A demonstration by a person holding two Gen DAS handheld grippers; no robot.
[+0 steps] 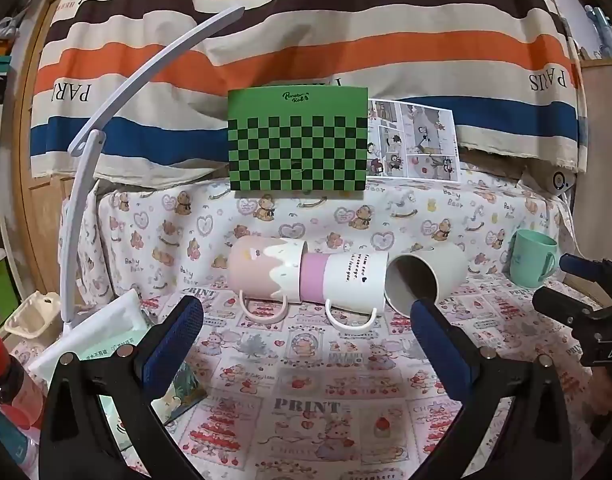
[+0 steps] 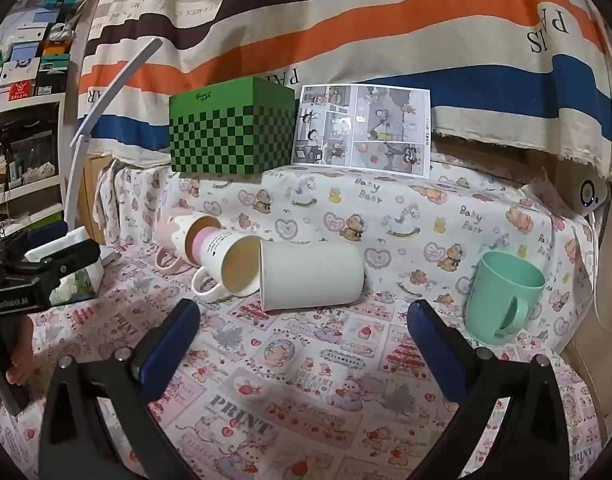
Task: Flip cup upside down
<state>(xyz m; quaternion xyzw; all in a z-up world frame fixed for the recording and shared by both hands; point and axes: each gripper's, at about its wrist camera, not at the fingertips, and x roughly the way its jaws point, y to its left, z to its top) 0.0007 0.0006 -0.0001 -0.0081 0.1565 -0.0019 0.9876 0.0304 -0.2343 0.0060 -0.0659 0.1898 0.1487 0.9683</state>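
A mint green cup [image 2: 504,296] stands upright, mouth up, at the right of the table; it also shows in the left wrist view [image 1: 532,258]. Three cups lie on their sides in a row: a pink and white mug [image 1: 266,268], a white mug with a purple band [image 1: 344,276] partly nested in it, and a plain white cup [image 1: 424,276]. They also show in the right wrist view: pink mug [image 2: 172,232], white mug [image 2: 226,264], plain cup [image 2: 312,276]. My left gripper [image 1: 306,316] is open and empty in front of them. My right gripper [image 2: 304,320] is open and empty, left of the green cup.
A green checkered box [image 1: 298,140] and a comic sheet [image 1: 414,140] stand at the back. A white desk lamp [image 1: 90,152], a white packet [image 1: 106,328] and a red-capped bottle [image 1: 6,384] are at the left. The right gripper's body [image 1: 586,308] shows at the right edge.
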